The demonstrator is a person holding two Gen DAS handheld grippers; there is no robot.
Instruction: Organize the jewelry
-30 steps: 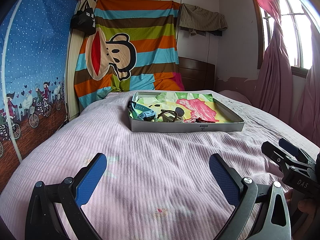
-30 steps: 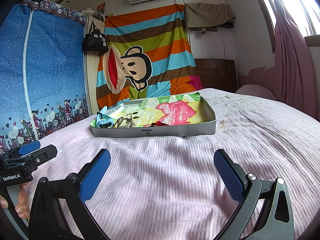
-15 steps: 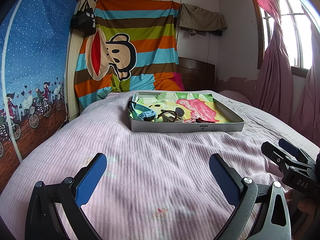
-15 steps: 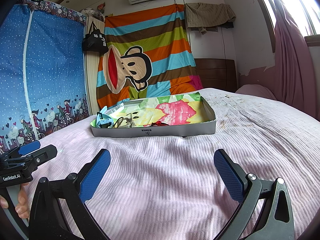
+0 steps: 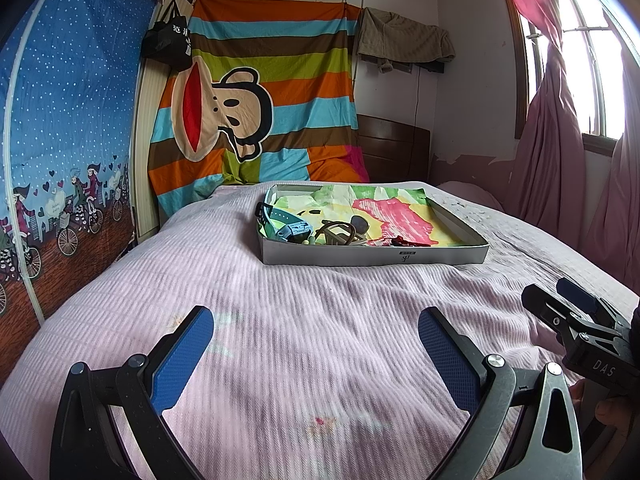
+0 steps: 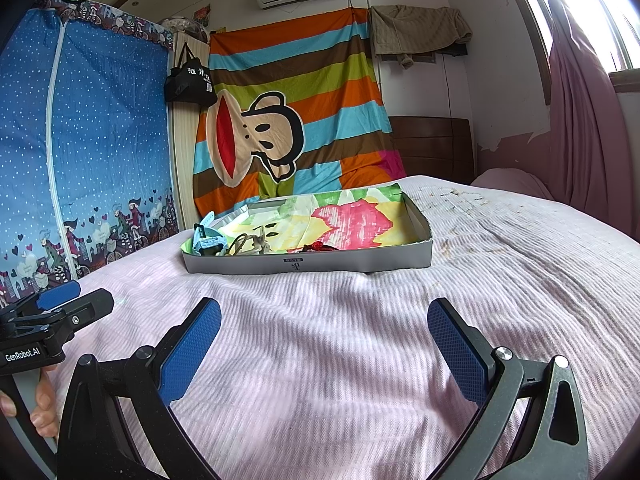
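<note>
Nothing moved; both grippers' jaws wide above ribbed pink bedspread [image 5: 320, 320]; rectangular tray [image 5: 372, 258] ahead.

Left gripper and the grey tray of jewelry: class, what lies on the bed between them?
Nothing. In the left wrist view, only bare pink bedspread stretches from the open left gripper to the grey tray.

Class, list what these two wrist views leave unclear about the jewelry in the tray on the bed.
- Tray: in both views its near wall hides the floor along that side.
- Small red item: too small to identify in either view.
- Tangled brown pieces: they overlap, so no count.
- Teal watch: its strap runs behind the tray wall.
</note>
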